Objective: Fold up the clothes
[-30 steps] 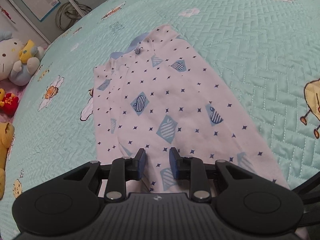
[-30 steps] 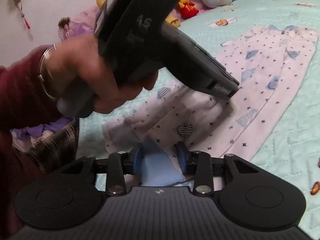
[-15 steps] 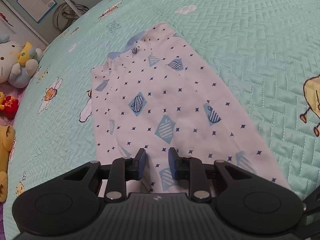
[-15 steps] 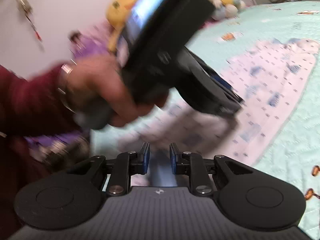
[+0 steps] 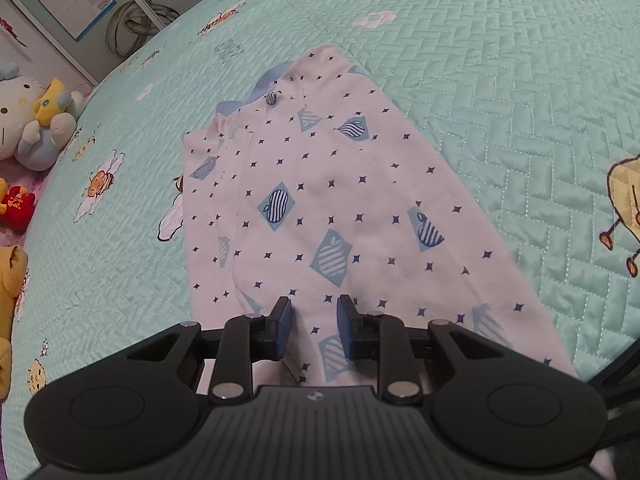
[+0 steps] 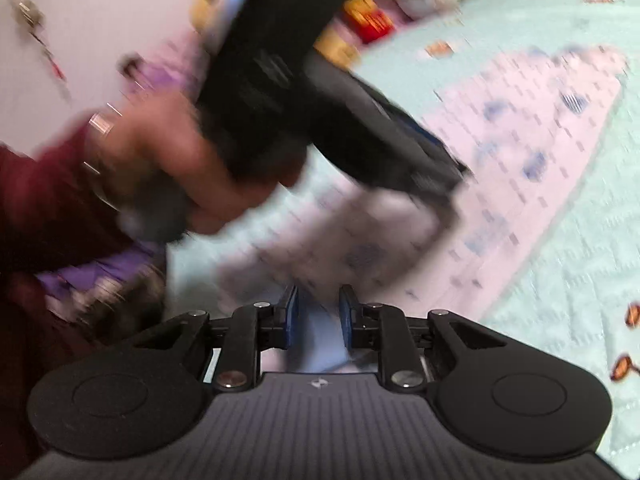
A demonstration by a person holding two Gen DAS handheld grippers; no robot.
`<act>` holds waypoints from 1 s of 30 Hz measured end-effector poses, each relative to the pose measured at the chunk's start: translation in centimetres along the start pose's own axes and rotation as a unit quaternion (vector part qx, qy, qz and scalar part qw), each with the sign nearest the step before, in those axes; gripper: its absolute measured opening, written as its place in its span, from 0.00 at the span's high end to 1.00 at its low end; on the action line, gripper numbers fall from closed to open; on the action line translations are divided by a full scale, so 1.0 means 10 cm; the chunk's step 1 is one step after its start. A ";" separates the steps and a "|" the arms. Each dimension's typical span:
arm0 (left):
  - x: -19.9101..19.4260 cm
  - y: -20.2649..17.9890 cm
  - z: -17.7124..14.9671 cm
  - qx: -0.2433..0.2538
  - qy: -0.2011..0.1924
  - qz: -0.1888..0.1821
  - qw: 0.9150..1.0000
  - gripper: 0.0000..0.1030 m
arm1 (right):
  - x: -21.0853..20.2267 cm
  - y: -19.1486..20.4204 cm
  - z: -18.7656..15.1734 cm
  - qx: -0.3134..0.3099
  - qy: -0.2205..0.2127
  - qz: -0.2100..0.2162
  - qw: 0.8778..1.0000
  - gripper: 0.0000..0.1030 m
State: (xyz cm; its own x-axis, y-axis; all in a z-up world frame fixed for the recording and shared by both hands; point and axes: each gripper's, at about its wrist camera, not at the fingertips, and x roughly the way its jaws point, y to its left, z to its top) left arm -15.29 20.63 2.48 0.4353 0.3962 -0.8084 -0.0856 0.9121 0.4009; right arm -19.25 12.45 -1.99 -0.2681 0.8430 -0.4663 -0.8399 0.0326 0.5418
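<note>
A white garment (image 5: 328,200) with small blue stars and striped apple patches lies lengthwise on the teal quilt (image 5: 520,80). My left gripper (image 5: 315,328) is at its near end, shut on a raised fold of the white fabric. The blurred right wrist view shows that same left gripper (image 6: 448,184), held by a person's hand (image 6: 192,168), pinching the garment (image 6: 540,140) from above. My right gripper (image 6: 318,320) sits low at the garment's near edge. It is shut on a light blue strip of the fabric (image 6: 316,344) that fills the gap between its pads.
Plush toys (image 5: 28,116) and a red toy (image 5: 16,204) lie along the left edge of the bed, with a yellow plush (image 5: 10,276) below them. A coiled cable (image 5: 132,28) hangs by the far wall. Bare quilt spreads to the right of the garment.
My right gripper's jaws narrowed onto the blue fabric and its view has swung slightly and blurred. The left gripper and the fold in it stayed where they were.
</note>
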 end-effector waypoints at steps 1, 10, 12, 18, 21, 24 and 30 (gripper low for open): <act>0.00 0.00 0.00 -0.001 0.000 -0.001 1.000 0.75 | -0.03 0.02 0.01 -0.002 -0.006 0.010 1.000 0.74; 0.01 -0.01 0.00 -0.002 0.002 0.002 1.000 0.75 | -0.02 -0.17 0.08 0.029 -0.011 -0.009 0.999 0.73; 0.01 0.00 0.01 -0.004 0.003 0.001 1.000 0.75 | -0.02 -0.18 0.08 0.033 -0.014 0.000 0.999 0.73; 0.02 0.01 0.01 -0.009 0.005 -0.002 1.000 0.75 | -0.14 -0.12 0.13 0.026 -0.041 0.023 0.999 0.63; 0.02 0.01 0.01 -0.009 0.005 -0.001 1.000 0.75 | -0.02 -0.15 0.12 0.024 -0.011 -0.011 1.000 0.63; 0.02 0.02 0.01 -0.009 0.005 -0.002 1.000 0.75 | -0.12 -0.12 0.17 0.019 -0.038 0.024 0.999 0.63; 0.02 0.01 0.01 -0.008 0.006 -0.001 1.000 0.75 | -0.04 -0.24 0.17 0.036 -0.038 0.002 0.999 0.53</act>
State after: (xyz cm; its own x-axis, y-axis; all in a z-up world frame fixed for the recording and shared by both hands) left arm -15.13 20.80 2.37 0.4256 0.3948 -0.8142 -0.0990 0.9147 0.3918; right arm -16.28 12.92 -1.87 -0.2325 0.8809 -0.4122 -0.8022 0.0659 0.5934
